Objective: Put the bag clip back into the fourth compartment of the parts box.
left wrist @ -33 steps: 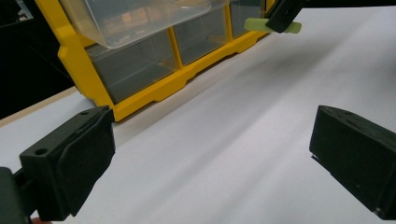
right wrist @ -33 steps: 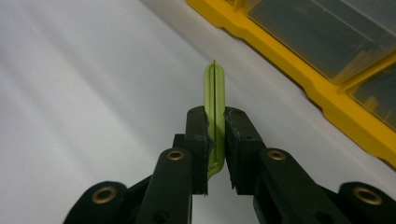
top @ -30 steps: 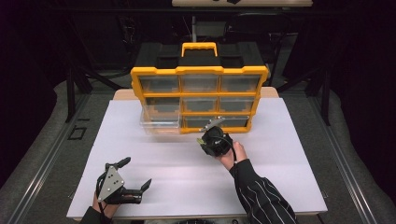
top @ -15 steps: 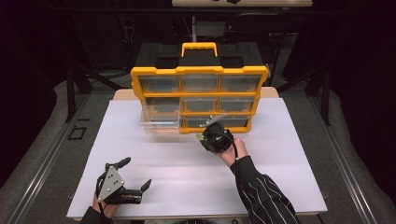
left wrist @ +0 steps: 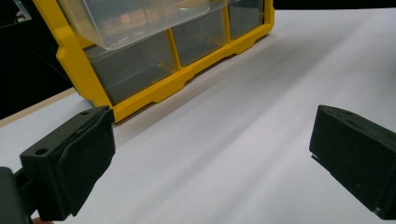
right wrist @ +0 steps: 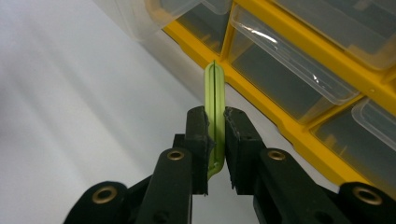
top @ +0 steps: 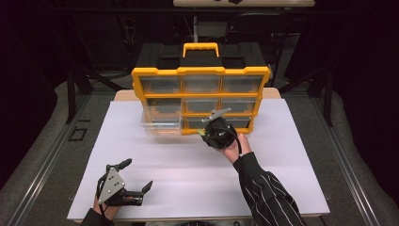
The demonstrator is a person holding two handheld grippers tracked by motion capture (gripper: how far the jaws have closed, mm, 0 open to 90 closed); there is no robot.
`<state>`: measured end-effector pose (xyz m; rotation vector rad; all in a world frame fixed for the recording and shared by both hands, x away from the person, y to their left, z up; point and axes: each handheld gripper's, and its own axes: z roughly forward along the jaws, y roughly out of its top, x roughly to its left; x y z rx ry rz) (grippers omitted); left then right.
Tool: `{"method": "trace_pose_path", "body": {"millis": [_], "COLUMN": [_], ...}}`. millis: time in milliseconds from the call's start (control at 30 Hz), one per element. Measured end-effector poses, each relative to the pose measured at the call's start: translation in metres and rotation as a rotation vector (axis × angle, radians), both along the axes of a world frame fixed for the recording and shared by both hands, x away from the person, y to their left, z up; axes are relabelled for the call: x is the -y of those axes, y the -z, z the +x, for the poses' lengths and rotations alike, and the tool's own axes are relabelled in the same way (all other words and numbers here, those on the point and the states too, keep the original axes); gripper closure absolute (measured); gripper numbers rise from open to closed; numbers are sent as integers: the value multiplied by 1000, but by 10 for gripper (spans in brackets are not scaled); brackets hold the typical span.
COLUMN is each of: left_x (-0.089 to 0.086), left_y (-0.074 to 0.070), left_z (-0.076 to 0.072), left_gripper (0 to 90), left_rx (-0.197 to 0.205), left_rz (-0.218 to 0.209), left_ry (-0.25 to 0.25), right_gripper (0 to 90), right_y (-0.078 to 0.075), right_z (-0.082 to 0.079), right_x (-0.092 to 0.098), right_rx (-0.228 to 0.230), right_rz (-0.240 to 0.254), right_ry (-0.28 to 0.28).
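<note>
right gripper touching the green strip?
Touching. In the right gripper view, the right gripper has both jaws shut on the thin green strip, pads pressed against its two sides with no gap.

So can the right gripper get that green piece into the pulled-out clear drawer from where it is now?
Probably yes: the right gripper holds the green piece just right of the pulled-out drawer, whose top looks open, with nothing between.

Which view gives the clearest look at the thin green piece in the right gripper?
The right gripper view: the green piece stands edge-on, clamped between the right gripper's jaws. In the high view, only a green speck shows at the gripper.
</note>
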<state>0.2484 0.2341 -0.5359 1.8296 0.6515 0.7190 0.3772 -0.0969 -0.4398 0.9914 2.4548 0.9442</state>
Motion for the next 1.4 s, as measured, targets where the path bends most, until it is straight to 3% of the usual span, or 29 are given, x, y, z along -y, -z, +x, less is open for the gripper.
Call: {"method": "trace_pose_path", "body": {"millis": [1400], "left_x": [-1], "left_y": [-1], "left_z": [-1], "left_gripper": [7], "left_rx": [16], "left_rz": [-7], "left_ry": [0], "right_gripper": [806], "right_y": [-47], "right_z": [12], "right_x": [-3], "right_rx": [44], "right_rz": [26], "right_ry": [-38]}}
